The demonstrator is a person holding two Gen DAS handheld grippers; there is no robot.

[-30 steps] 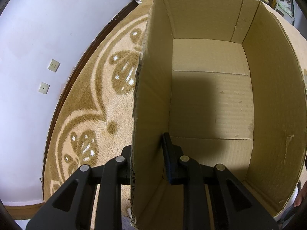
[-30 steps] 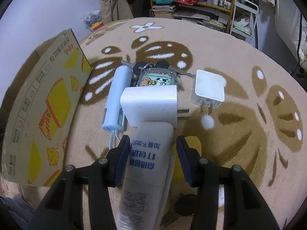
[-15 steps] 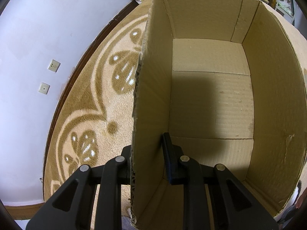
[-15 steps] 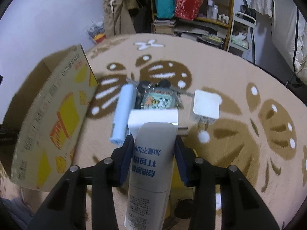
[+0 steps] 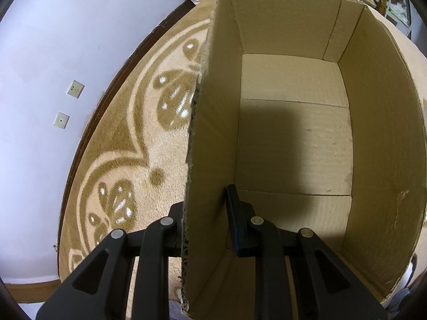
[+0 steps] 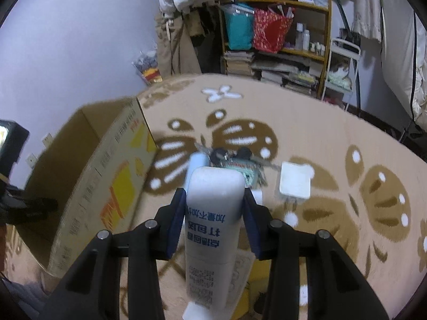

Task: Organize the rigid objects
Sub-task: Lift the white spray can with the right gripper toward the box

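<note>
The right gripper (image 6: 214,213) has lifted the white tube (image 6: 213,229) up off the rug (image 6: 333,138), its jaws clamped on both sides. The left gripper (image 5: 206,213) hasn't budged, pinching the near left wall of the box (image 5: 213,138).

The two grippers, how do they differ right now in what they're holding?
The left gripper clamps the side wall of the cardboard box, one finger outside, one inside. The right gripper holds a white tube lifted above the rug. The box is brown and empty; the tube carries blue print. Both grippers are shut on something.
</note>
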